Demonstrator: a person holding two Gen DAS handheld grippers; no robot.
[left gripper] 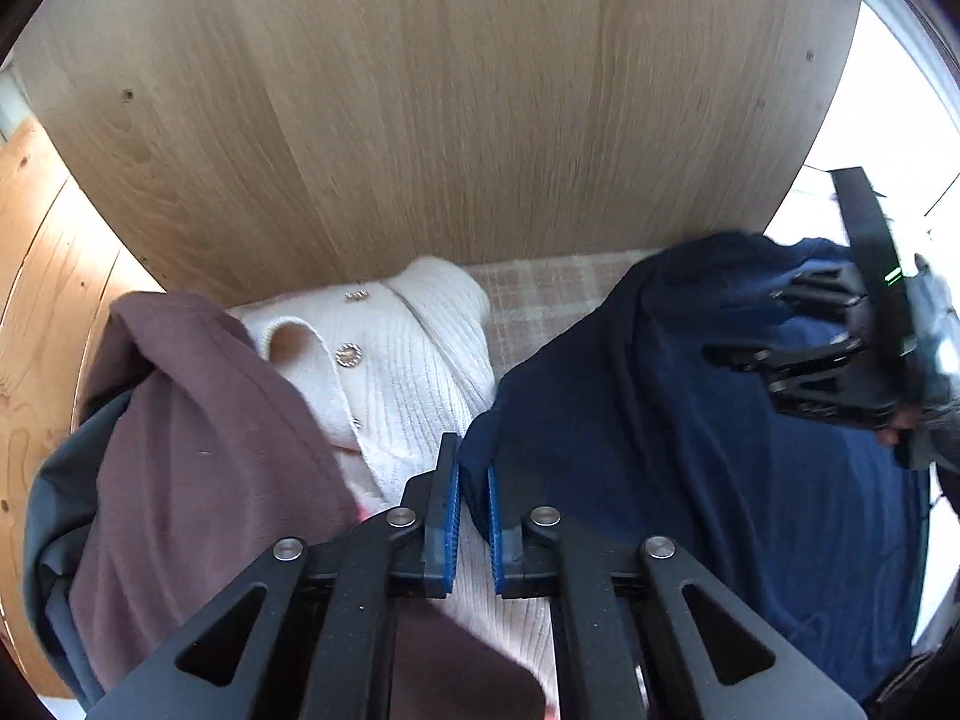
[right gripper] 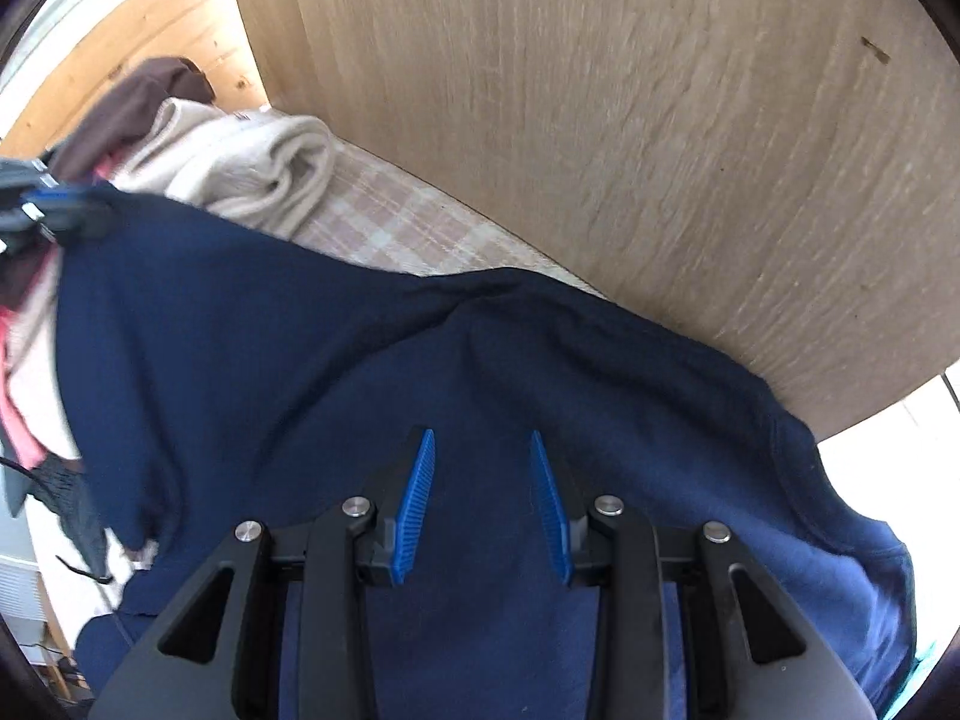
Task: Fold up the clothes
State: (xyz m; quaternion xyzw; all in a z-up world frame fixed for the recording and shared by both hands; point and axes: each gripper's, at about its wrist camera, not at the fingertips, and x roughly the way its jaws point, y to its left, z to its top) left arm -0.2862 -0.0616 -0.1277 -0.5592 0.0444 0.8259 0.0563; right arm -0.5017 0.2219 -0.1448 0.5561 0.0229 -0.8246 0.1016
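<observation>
We pinch an edge of the dark navy cotton garment (left gripper: 690, 420) in the left tool (left gripper: 474, 480), beside the cream ribbed knit cardigan (left gripper: 408, 360). The right tool (right gripper: 483, 492) stands spread above the navy cloth, gripping nothing. Risk: a shallow pinch may slip, or drag the cardigan along.

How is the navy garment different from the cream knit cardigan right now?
The navy garment is smooth and dark, the cream cardigan ribbed, pale and buttoned. The navy garment lies spread wide; the cardigan is bunched beside a brown garment. The left gripper pinches the navy garment's edge; nothing grips the cardigan. Both rest on the checked cover.
</observation>
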